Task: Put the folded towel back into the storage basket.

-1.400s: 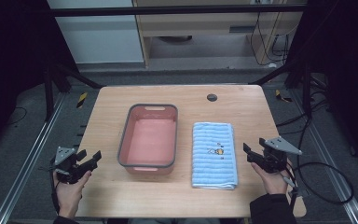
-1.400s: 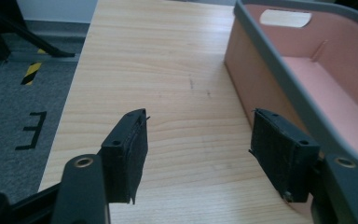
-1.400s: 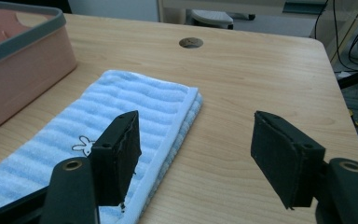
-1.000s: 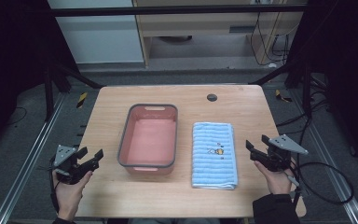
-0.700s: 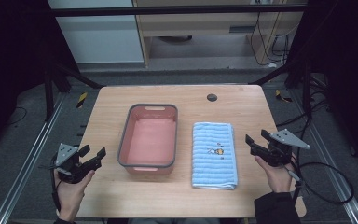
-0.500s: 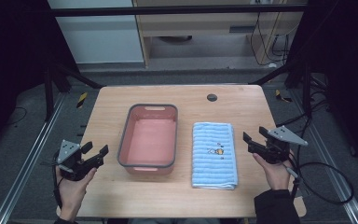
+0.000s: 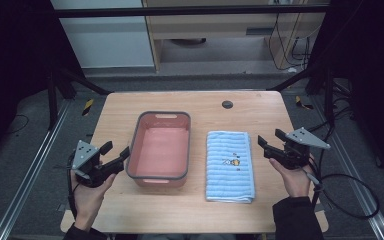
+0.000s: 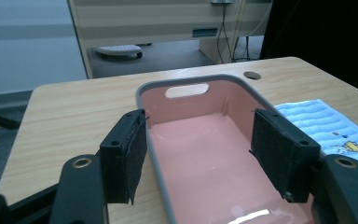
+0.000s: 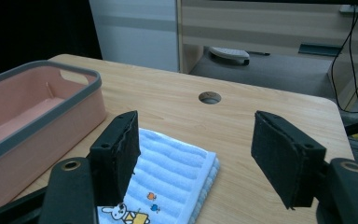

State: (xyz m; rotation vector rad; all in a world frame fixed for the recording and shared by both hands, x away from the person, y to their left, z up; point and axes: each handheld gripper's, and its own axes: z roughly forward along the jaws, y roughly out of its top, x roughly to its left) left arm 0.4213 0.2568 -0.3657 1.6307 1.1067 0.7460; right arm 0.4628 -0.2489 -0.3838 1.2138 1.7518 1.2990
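My right gripper [image 7: 269,146] hovers beside the folded blue towel [image 7: 229,165], jaws apart and empty, ready to pinch its near edge. My left gripper [image 7: 115,151], also spread with nothing between its pads, faces the pink bin [image 7: 162,146], which sits just left of the towel to receive it.

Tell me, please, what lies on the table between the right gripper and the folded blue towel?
Nothing: in the high view, bare wooden table separates the right gripper from the folded blue towel.

Table mostly open, two things mid-table

Pink bin [image 7: 161,150] and folded blue towel [image 7: 229,165] sit side by side, narrow gap between. Bare wood behind both around the cable hole [image 7: 227,104], and along the table [image 7: 130,102] side edges.
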